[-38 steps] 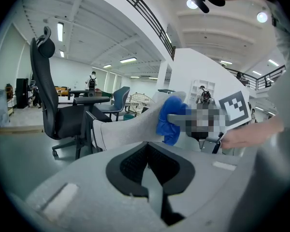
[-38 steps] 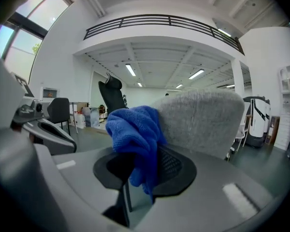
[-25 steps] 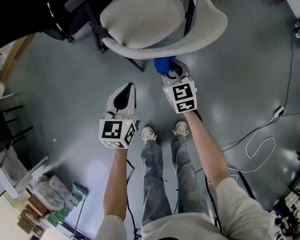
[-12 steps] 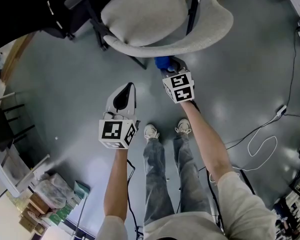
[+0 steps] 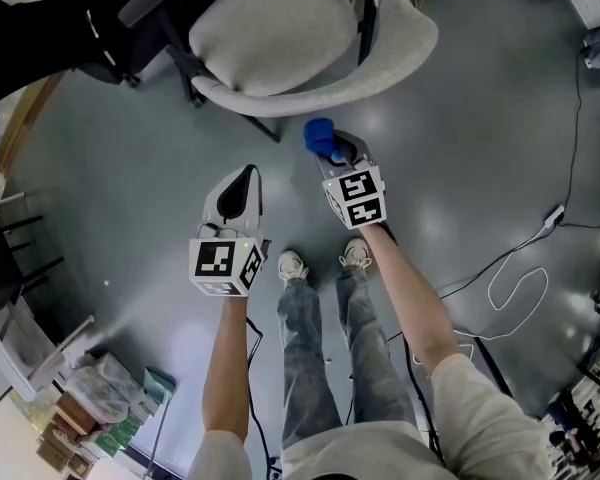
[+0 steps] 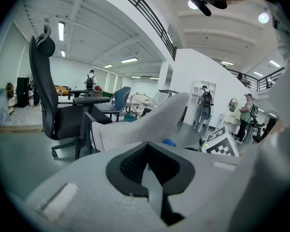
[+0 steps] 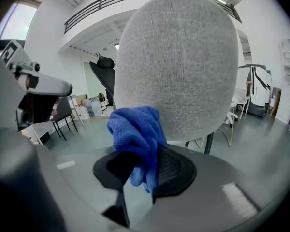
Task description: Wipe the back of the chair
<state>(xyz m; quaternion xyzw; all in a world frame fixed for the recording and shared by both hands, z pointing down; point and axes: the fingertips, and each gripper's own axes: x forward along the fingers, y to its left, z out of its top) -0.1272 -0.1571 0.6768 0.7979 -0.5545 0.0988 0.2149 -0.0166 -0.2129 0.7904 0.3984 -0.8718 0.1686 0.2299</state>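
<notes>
The person's 2 white shoes (image 5: 295, 265) stand on the grey floor (image 5: 480, 148). Just ahead of them, the left gripper (image 5: 244, 178) hangs over the floor, well short of the chair. Its fingers are pressed together with nothing between them. The right gripper (image 5: 334, 150) reaches further forward, and its fingers pinch a crumpled blue cloth (image 5: 320, 136) that bunches up above them. Beyond it is the light grey fabric chair (image 5: 275, 33), whose curved backrest (image 5: 405, 53) faces the person. The blue cloth sits near the lower edge of the backrest, and a strip of floor shows between them. A thin white cable (image 5: 515, 288) loops on the floor to the right.
</notes>
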